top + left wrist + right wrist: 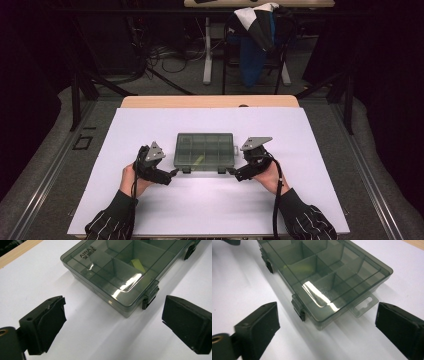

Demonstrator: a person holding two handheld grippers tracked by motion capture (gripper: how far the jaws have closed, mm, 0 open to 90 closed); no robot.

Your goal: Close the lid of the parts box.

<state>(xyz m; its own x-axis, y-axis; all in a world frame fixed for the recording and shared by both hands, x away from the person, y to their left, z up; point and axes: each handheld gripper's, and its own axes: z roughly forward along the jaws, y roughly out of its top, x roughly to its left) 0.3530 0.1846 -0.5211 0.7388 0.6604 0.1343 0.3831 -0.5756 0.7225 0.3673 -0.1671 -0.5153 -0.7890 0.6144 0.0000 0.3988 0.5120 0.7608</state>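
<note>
High view: the smoky compartment box (205,150) lies closed mid-table on the white sheet (150,125), clasps facing me. I hold my left gripper (172,173) and right gripper (233,171) spread and empty, one beside each front clasp (150,296), so I can work both together.

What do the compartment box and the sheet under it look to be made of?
The compartment box looks like smoky translucent hard plastic: dividers show through the glossy lid, which carries bright glare. The sheet looks like matte white paper or thin board, with soft shadows and no reflections; which one is unclear.
</note>
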